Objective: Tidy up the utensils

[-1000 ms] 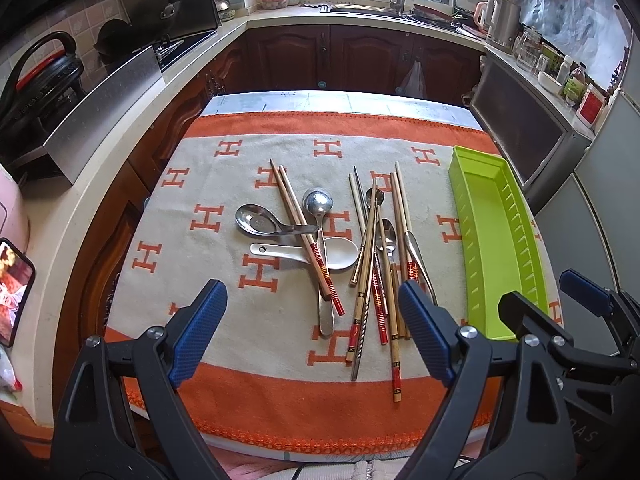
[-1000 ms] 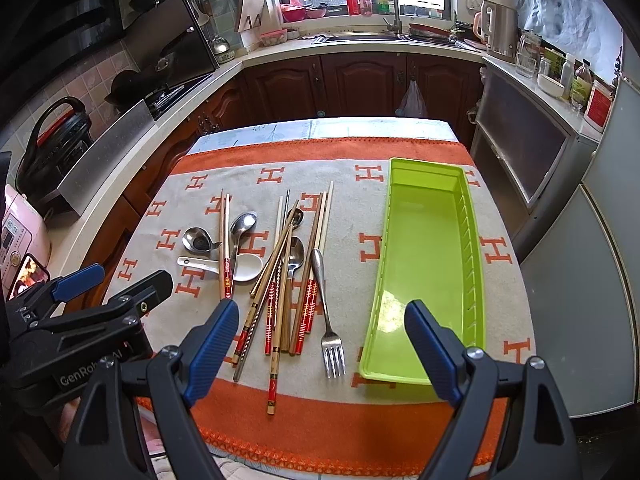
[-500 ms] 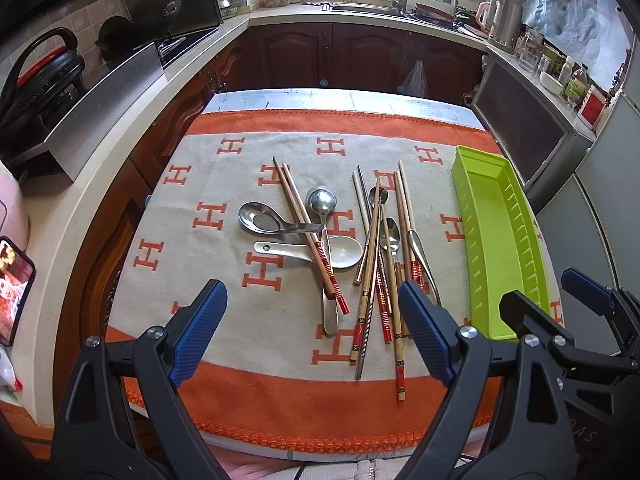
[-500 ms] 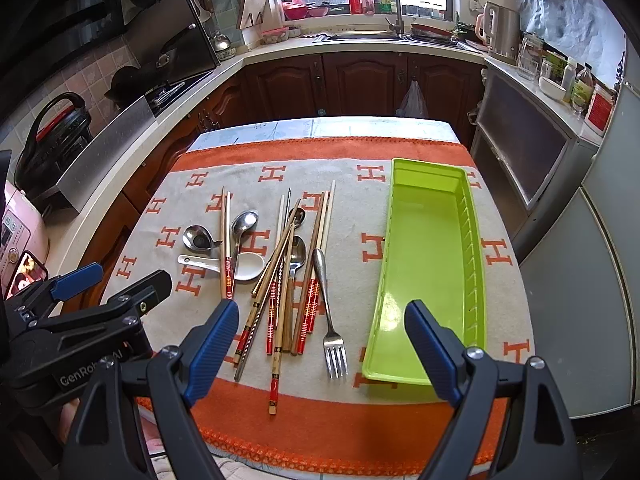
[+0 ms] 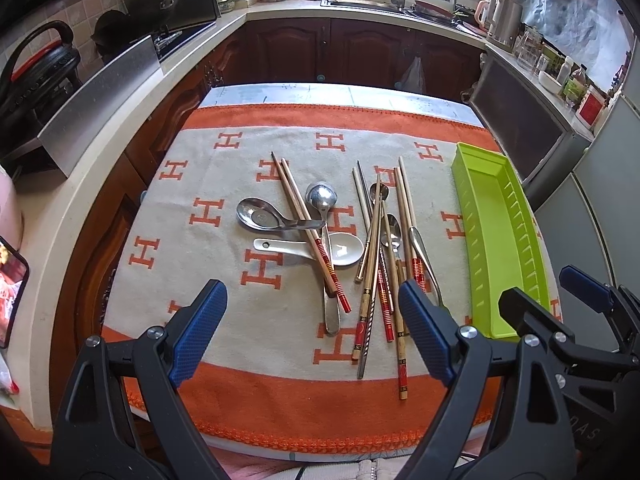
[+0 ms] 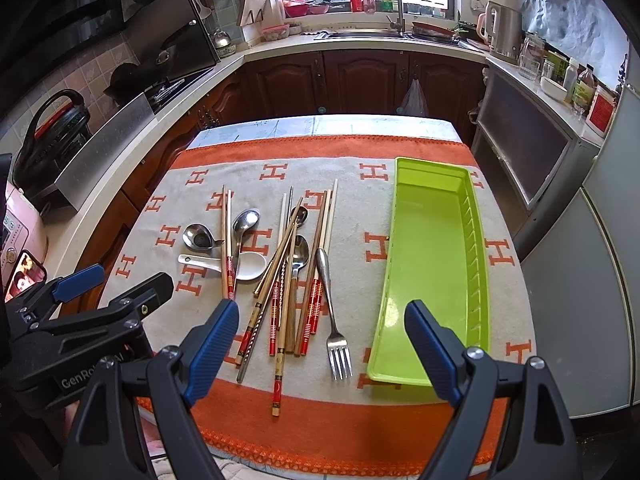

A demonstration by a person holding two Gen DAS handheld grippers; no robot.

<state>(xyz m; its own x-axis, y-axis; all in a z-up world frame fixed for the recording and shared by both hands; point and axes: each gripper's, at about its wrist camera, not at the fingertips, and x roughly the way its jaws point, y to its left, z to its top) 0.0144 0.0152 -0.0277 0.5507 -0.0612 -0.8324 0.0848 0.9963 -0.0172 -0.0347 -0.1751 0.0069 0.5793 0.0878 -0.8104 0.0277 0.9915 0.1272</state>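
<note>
Only right wrist view shows fork (image 6: pixel 335 320) tines beside tray (image 6: pixel 474 240).

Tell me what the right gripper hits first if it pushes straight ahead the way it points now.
The right gripper, open and holding nothing, points at the fork, tines toward it, beside the chopsticks. Going straight on, it would likely meet the fork first, though depth is hard to judge. The green tray lies off to the right.

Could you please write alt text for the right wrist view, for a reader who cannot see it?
The open right gripper hovers over a table where a loose pile of chopsticks, spoons and a fork lies on an orange and beige cloth, with an empty green tray to their right. The left gripper, also open, shows at the left edge; kitchen counters surround the table.
</note>
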